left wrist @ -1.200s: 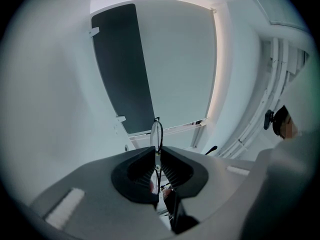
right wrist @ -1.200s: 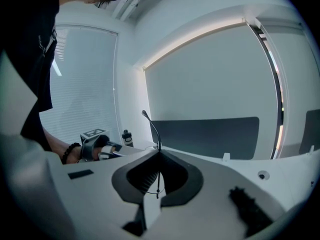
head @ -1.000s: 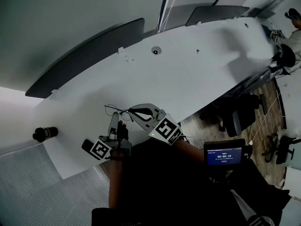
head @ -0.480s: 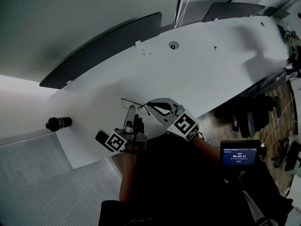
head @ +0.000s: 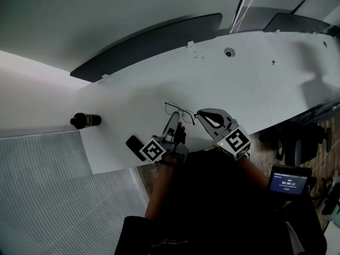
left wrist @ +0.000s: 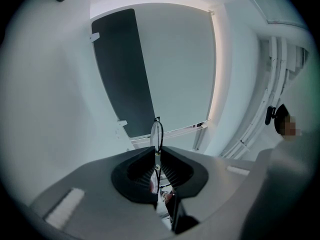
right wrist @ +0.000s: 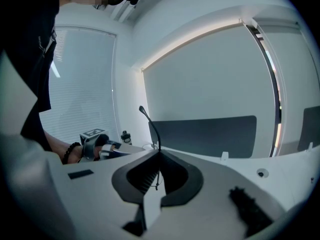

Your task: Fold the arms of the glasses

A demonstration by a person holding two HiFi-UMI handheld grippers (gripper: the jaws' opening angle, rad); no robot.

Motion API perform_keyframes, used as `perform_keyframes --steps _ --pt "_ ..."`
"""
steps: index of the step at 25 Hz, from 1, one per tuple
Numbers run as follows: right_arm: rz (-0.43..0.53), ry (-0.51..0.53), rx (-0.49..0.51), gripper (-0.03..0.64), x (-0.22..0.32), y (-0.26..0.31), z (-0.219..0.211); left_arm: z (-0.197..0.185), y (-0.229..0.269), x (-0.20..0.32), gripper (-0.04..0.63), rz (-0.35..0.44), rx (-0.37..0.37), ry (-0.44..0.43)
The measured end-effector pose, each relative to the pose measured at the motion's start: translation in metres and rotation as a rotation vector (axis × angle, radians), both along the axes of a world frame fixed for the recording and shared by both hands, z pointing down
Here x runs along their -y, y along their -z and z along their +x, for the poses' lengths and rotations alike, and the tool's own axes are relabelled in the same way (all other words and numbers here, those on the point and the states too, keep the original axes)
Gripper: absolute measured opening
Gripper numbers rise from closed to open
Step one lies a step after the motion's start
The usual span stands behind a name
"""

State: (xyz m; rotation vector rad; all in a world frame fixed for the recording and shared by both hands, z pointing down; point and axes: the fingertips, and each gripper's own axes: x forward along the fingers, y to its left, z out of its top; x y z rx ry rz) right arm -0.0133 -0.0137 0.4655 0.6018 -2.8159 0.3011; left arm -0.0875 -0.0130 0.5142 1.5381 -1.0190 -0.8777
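Long white table (head: 244,84), dark bottle (head: 85,121) near its left end

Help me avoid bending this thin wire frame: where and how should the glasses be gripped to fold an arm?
Probably as now: left gripper shut on a lens rim of the glasses, edge-on from the near side, steadying the front; right gripper shut on the arm from the right. Thin wire suits flat pinches.

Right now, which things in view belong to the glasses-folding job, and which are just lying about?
In the job:
- glasses
- left gripper, shut on the lens rim
- right gripper, shut on one arm of the glasses

Lying about:
- dark bottle on the white table, well off to the left
- timer screen, off the table at lower right
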Motion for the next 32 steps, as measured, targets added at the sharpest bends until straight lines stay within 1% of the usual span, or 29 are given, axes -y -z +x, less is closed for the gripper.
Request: perform_keyframes --steps 11,14,17,22,29,32 --pt "0.0 -0.004 0.007 0.011 0.0 0.0 0.004 -0.005 0.003 0.002 0.037 0.012 0.011 0.008" --pt "0.002 -0.006 0.012 0.011 -0.001 -0.002 0.005 -0.005 0.001 0.002 0.037 0.005 0.007 0.009" --pt "0.01 -0.003 0.013 0.012 -0.002 -0.002 0.007 -0.006 0.002 0.003 0.035 0.014 0.005 0.012" --pt "0.033 0.027 0.059 0.012 -0.009 0.004 0.009 -0.01 0.001 0.001 0.035 0.017 -0.003 0.02" --pt "0.1 0.092 0.089 0.012 -0.022 0.009 0.01 -0.01 0.001 -0.002 0.035 0.03 -0.081 0.019" --pt "0.143 0.116 0.105 0.012 -0.028 0.012 0.011 -0.009 0.006 -0.001 0.034 0.051 -0.091 0.007"
